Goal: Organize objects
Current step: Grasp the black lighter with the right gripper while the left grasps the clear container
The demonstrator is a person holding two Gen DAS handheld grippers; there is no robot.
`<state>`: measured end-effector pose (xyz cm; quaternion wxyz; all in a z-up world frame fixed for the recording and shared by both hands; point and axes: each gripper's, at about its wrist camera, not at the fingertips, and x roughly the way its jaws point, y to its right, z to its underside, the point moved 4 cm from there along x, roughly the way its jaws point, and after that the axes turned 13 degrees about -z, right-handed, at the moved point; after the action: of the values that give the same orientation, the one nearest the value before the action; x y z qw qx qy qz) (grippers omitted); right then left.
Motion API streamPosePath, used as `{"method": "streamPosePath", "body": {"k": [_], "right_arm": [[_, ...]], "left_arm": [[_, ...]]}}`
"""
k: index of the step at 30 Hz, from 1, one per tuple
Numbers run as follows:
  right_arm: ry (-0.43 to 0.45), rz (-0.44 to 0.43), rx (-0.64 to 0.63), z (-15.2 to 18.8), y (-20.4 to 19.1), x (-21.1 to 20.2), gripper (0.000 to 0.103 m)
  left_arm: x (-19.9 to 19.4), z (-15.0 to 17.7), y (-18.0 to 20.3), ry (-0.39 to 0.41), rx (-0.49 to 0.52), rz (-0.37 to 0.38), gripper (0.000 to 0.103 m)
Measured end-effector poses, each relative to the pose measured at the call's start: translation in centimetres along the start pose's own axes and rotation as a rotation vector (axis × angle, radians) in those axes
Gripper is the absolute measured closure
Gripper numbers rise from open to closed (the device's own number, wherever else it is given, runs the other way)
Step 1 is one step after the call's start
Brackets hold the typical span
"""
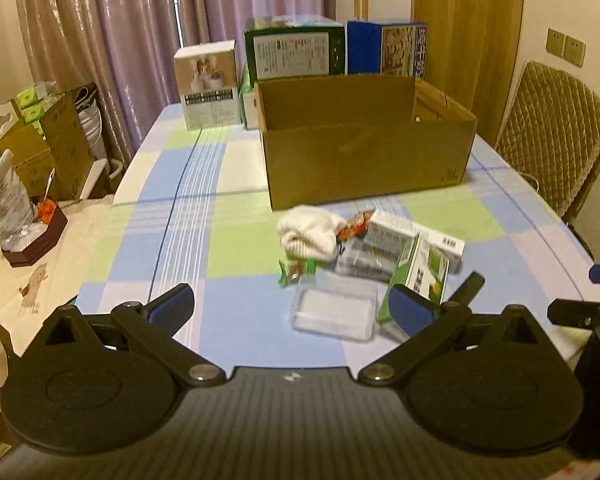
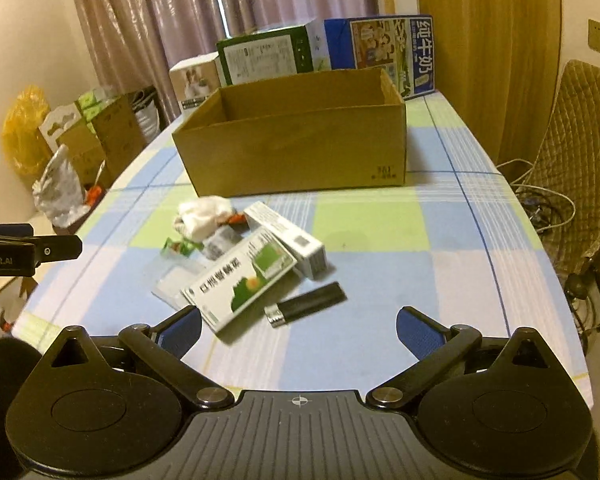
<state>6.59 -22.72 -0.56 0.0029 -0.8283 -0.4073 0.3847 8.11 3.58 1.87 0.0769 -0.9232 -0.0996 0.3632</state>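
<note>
Two tools, left (image 1: 292,306) and right (image 2: 299,326), both spread wide, empty; one cardboard box (image 2: 300,148); two medicine cartons (image 2: 240,280).

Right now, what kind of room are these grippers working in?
Probably a home dining room: a table under a blue-and-green checked tablecloth, a quilted tan dining chair, and mauve floor-length curtains. An open brown cardboard box and stacked household cartons suggest everyday tidying.

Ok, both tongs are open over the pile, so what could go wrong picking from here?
The green box leans on the clear plastic case and the white box; lifting it may shift both. The black lighter lies flat and slim, so the right tongs might slip off it.
</note>
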Motion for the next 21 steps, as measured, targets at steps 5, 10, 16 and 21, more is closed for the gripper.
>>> {"method": "streamPosePath", "body": {"k": [5, 10, 16, 21], "right_arm": [[-0.019, 0.009, -0.013, 0.5, 0.7, 1.1, 0.002], [-0.045, -0.017, -0.032, 0.7, 1.2, 2.9, 0.002], [-0.094, -0.011, -0.076, 1.0, 1.9, 6.0, 0.002], [-0.127, -0.004, -0.083, 1.0, 2.8, 8.3, 0.002]], "left_arm": [[0.7, 0.7, 0.1, -0.015, 0.011, -0.017, 0.001], [2.1, 1.3, 0.2, -0.038, 0.026, -0.025, 0.001], [4.3, 2.0, 0.2, -0.083, 0.016, -0.014, 0.001], [6.3, 2.3, 0.8, -0.114, 0.042, -0.009, 0.001]]}}
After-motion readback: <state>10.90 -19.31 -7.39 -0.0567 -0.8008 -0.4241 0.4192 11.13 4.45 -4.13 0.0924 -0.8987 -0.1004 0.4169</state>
